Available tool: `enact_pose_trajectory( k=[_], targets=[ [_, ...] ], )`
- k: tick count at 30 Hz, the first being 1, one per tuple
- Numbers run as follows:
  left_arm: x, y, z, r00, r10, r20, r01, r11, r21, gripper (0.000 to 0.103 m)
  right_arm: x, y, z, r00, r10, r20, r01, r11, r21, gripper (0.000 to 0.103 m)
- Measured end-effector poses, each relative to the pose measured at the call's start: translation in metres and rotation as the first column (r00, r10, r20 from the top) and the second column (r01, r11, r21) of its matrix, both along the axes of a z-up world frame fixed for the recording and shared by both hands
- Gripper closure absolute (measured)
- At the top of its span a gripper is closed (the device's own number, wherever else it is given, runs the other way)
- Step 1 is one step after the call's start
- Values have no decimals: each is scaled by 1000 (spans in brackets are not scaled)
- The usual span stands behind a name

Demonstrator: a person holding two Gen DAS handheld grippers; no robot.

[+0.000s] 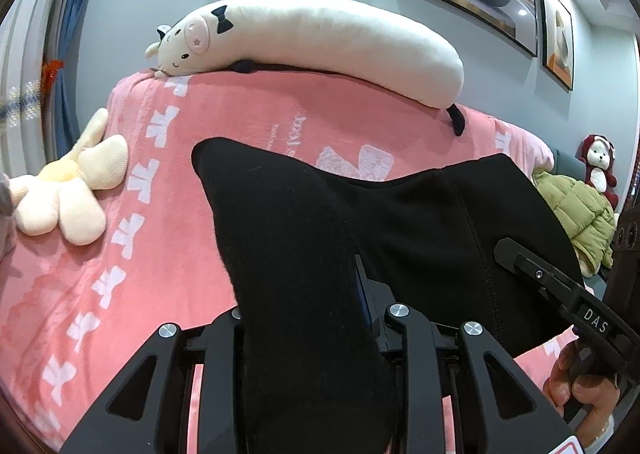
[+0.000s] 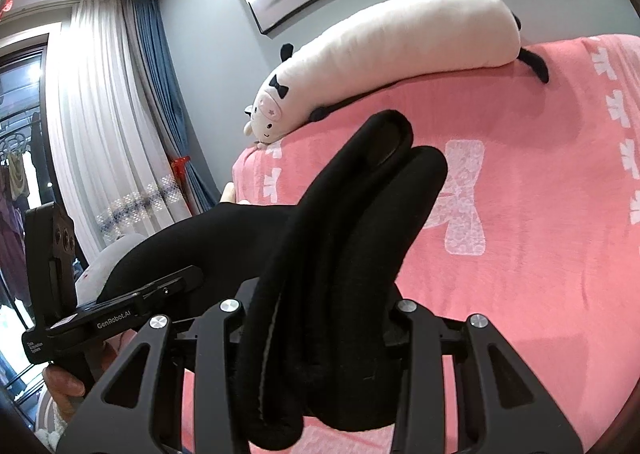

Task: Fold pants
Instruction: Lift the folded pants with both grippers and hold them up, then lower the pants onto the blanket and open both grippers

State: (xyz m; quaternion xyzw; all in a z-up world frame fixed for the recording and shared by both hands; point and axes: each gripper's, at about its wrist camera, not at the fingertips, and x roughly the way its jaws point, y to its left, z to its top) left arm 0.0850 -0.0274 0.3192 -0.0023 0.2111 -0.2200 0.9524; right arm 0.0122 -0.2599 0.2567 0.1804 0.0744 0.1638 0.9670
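Note:
The black pants (image 1: 420, 222) hang stretched between both grippers above the pink bed. My left gripper (image 1: 320, 318) is shut on one end of the pants; the cloth covers its fingertips. My right gripper (image 2: 320, 334) is shut on a thick bunched fold of the pants (image 2: 352, 234), which hides its fingertips too. The right gripper shows in the left wrist view (image 1: 560, 290) at the right, and the left gripper shows in the right wrist view (image 2: 132, 302) at the left.
The pink blanket (image 1: 180, 182) covers the bed (image 2: 540, 234). A long white plush pillow (image 1: 320, 34) lies along the far edge. A cream flower plush (image 1: 68, 194) lies at the left. A green jacket (image 1: 576, 210) and a red doll (image 1: 598, 166) sit at the right. Curtains (image 2: 112, 114) hang at the left.

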Motion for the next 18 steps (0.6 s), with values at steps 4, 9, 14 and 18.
enact_pose_trajectory(
  k=[4,9,14,18],
  targets=[
    [54,-2,-22,1000,6,-13,-7,1000,-20,74,53,-13,-22,1000,6,-30,-5,999,41,66],
    [140,-10,-101,995,33,-99,-34,999,-7,52,148,-39,-106,981,-47,-188,59,996,63,36],
    [184,0,-221,918,327,-222,-257,920,295,40,166,-66,-202,870,-282,-403,268,959,-92,48],
    [171,24,-228,908,307,-286,-251,943,217,40,145,-60,-198,912,-191,-363,170,981,-89,71]
  ],
)
